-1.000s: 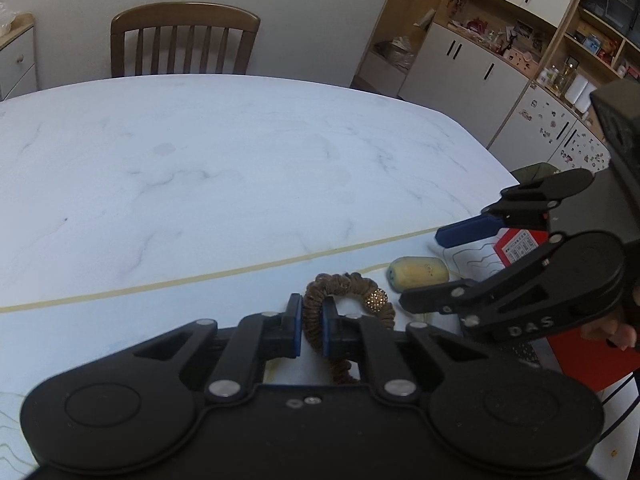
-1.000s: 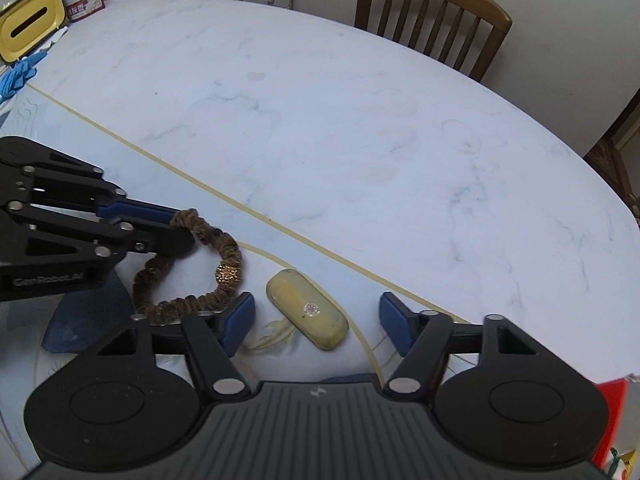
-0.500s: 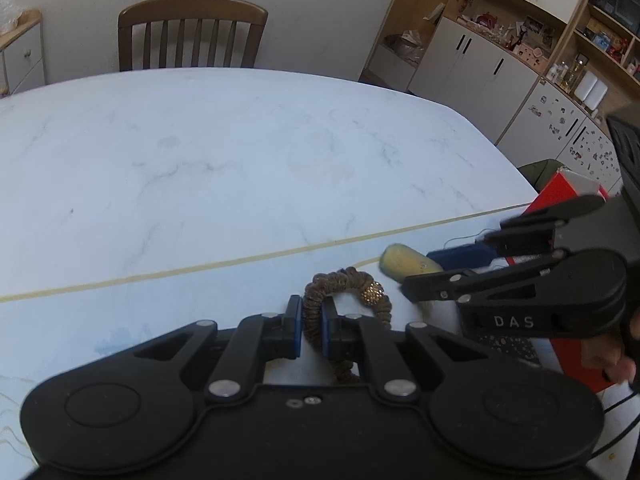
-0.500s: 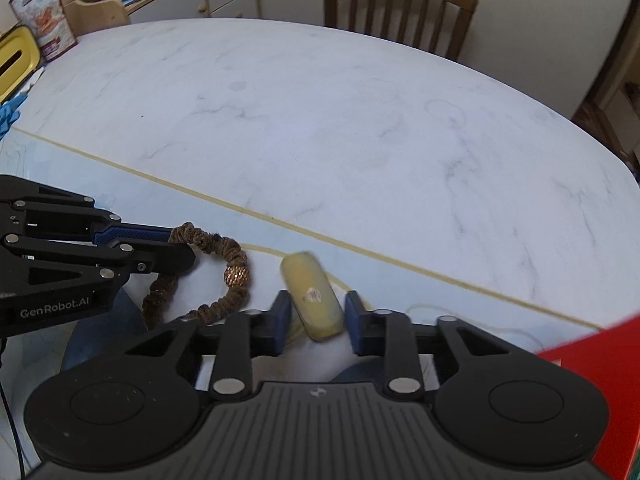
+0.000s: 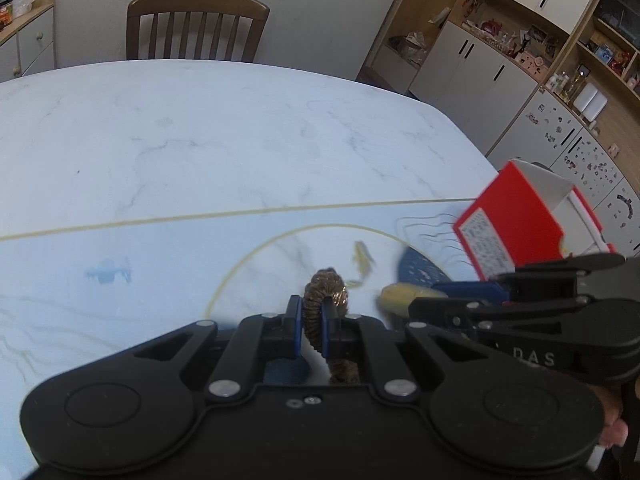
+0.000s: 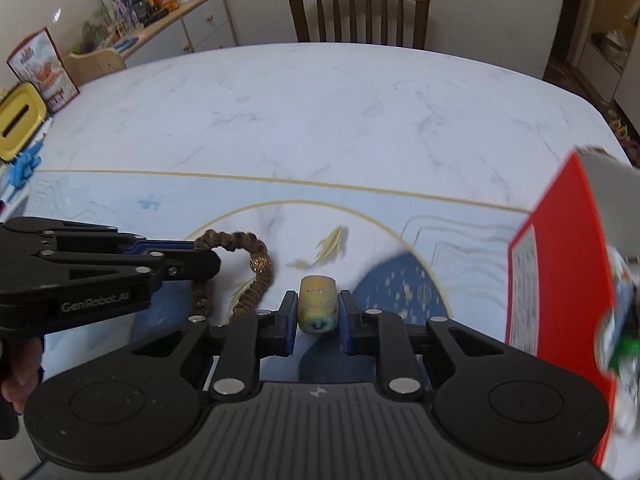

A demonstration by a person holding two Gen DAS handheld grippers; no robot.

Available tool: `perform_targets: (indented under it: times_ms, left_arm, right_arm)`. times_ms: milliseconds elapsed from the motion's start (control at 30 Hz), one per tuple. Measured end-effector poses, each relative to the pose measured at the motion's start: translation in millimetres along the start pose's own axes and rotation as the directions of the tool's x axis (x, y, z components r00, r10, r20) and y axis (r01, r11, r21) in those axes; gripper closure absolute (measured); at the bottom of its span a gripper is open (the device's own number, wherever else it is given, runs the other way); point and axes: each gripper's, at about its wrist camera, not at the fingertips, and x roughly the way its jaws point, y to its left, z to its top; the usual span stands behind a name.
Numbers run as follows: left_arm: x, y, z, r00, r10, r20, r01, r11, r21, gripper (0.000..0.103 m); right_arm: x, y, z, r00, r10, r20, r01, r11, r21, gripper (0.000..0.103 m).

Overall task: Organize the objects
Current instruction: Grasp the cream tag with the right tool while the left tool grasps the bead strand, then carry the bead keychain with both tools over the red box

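Brown and braided, the one hair tie [image 6: 256, 264] is pinched between the closed jaws of the left gripper [image 5: 311, 316], while the right gripper [image 6: 318, 310] has clamped its blue pads on the single yellow oblong piece [image 6: 318, 304]; both appear lifted just above the near edge of the marble table [image 6: 320, 112]. By my reading the picking-up is done and the putting-away is left, probably toward the one red box [image 6: 560, 264] at the table's right edge, though nothing shows it is the destination.
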Motion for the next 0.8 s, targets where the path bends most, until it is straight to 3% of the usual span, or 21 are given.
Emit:
perform_targets:
  times_ms: [400,800]
  left_arm:
    - [-50,-52,-13,1.000,0.016,0.014,-0.016,1.000,-0.019,0.096]
    - [-93,-143,-7,0.995,-0.035,0.094,0.031,0.998,0.047,0.096]
  right_arm:
    - [-85,-9,-38,0.995,0.064,0.079,-0.066,0.997,0.030,0.083]
    - [-165,-60,-57,0.977,0.071,0.204,-0.084,0.995,0.057,0.083]
